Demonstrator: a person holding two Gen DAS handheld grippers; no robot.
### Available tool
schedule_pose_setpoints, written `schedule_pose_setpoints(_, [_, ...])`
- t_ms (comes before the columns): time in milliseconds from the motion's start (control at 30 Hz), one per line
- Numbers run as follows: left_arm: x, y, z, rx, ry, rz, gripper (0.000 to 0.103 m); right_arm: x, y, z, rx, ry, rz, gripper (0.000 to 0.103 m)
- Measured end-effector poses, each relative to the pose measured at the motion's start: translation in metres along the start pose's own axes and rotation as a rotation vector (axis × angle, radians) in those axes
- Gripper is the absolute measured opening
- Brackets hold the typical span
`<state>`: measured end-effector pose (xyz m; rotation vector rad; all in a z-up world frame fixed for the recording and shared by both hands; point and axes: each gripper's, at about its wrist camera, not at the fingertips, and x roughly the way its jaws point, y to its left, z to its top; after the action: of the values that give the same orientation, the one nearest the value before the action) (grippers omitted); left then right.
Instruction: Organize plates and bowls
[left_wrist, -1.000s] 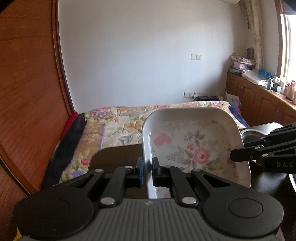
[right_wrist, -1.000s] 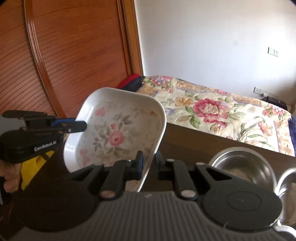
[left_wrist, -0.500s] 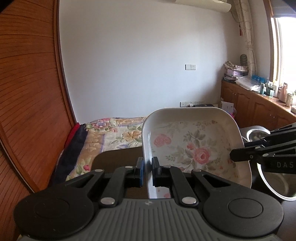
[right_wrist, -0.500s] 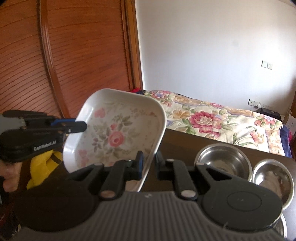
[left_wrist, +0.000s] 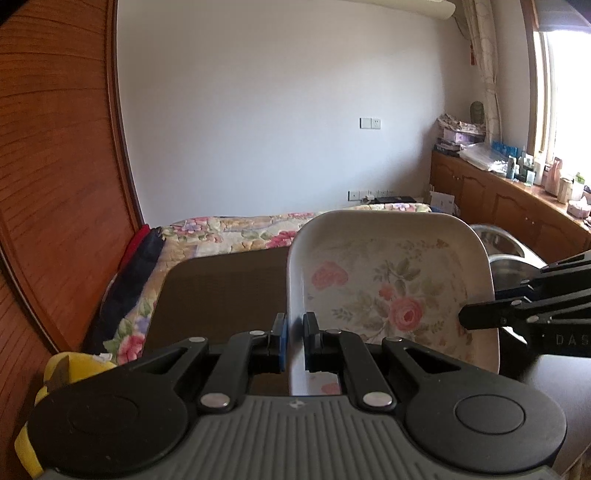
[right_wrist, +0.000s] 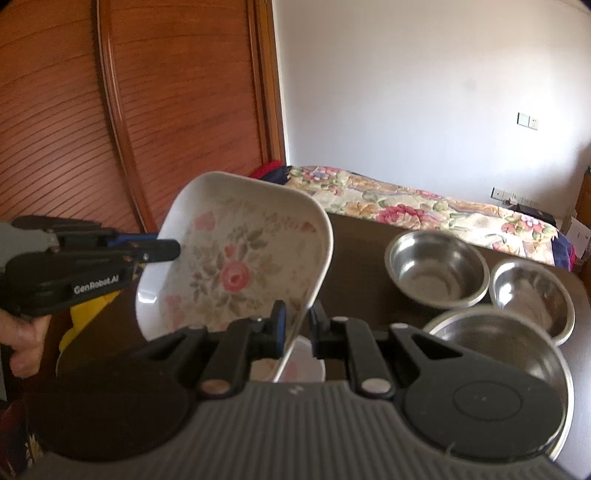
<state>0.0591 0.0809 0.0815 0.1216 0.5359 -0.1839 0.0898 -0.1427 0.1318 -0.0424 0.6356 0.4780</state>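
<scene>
Left gripper (left_wrist: 294, 334) found clamped on the near left rim of the floral dish (left_wrist: 391, 291), one pad on each face of the wall. Right gripper (right_wrist: 297, 328) likewise clamped on the opposite rim of the same dish, pads pressed to either side. Dish held clear of the dark table (left_wrist: 221, 291), tilted, its patterned inside turned toward both cameras. Seen from the right wrist view: dish up and to the left of that claw, the left gripper's fingertips reaching in from the left edge. Hand (right_wrist: 22, 332) noted at the handle of the left tool.

Open tabletop recorded ahead and to the left of the dish, bare as far as the table's far edge. Bed with floral cover (right_wrist: 424, 210) lying directly past that far edge. Wooden slatted door (right_wrist: 129, 110) closing off the left side. Three steel bowls (right_wrist: 437, 271) grouped on the right part of the table, close to one another, well right of the dish; nearest bowl partly hidden behind the right tool body. Something yellow (left_wrist: 74, 369) at the table's left near corner, not identified.
</scene>
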Motion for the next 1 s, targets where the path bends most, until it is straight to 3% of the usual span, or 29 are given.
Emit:
schedule_pose_setpoints(500, [-0.005, -0.009, -0.028, -0.015, 0.060, -0.035, 0.016, -0.012, -0.003, -0.034, 0.000, 0.021, 0.024, 0.015])
schedule_pose_setpoints(1000, [0.001, -0.010, -0.038, -0.030, 0.093, -0.043, 0.016, -0.007, -0.002, -0.043, 0.013, 0.040, 0.039, 0.015])
